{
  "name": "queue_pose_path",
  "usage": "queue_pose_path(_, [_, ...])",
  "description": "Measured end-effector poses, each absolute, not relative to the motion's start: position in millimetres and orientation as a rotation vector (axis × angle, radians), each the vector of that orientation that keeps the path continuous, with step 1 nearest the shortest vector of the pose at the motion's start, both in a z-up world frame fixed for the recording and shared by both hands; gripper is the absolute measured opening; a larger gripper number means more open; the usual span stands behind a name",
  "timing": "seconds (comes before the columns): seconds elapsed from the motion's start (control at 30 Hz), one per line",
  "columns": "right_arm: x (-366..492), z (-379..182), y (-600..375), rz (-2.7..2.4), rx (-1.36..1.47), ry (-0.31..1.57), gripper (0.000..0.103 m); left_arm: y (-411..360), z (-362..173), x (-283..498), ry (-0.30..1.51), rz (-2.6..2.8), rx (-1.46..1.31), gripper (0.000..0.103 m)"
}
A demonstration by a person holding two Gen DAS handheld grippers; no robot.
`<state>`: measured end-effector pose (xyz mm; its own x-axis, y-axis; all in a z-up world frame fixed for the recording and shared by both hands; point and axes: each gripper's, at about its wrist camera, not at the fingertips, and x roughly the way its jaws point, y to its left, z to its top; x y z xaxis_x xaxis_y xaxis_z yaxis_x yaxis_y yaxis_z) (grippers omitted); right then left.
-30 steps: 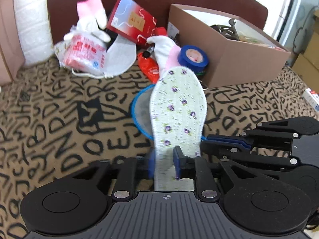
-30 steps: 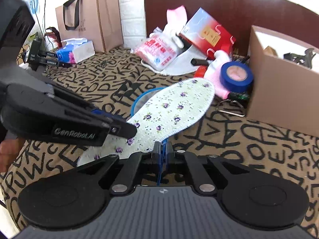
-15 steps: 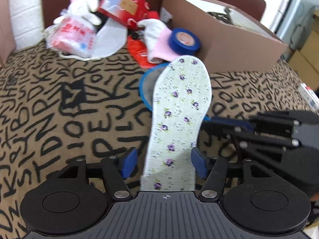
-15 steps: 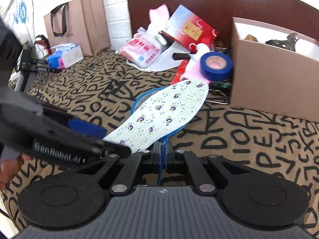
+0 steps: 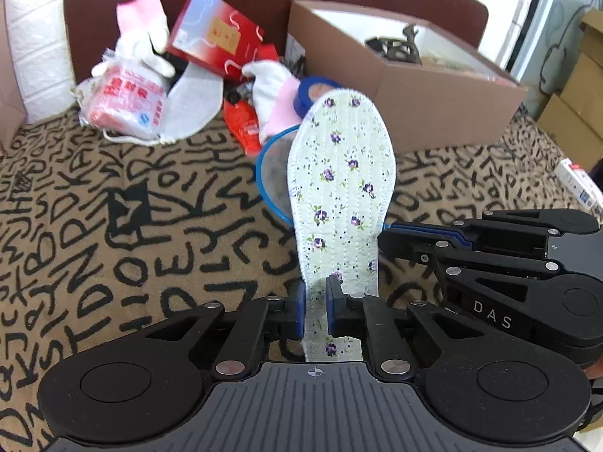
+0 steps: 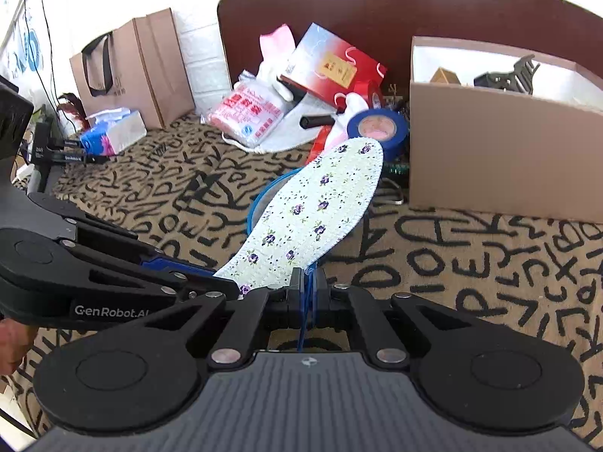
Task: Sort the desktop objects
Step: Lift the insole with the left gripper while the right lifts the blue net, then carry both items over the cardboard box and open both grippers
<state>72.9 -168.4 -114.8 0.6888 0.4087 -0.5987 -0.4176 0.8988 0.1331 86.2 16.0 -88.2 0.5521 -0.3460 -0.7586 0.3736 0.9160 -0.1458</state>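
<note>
Floral insole [image 5: 341, 203], thin, light and flexible, held at its near heel end by the left gripper [image 5: 316, 307], fingers clamped on it; the toe end reaches far toward the cardboard box [image 5: 433, 113]. It likely droops unless gripped at the heel or edge. The right gripper [image 6: 308, 293], just right of the insole, is closed on a blue-rimmed mesh disc [image 5: 273, 177]. Count: one insole, one disc, one box, two grippers.
</note>
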Motion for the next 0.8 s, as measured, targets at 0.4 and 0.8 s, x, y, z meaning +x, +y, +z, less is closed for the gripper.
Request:
queue_pose_path(0.4, [74.3,-44.1,-192.6,0.438,-0.002,0.452,0.002,-16.3,-24.7,99.3,0.722,-0.455,0.029,0.000])
queue_pose_path(0.8, [102.5,2.3,-223.8,0.357,-0.057,0.301,0.002,-73.0,30.0,159.3,0.617,-0.525,0.026,0.000])
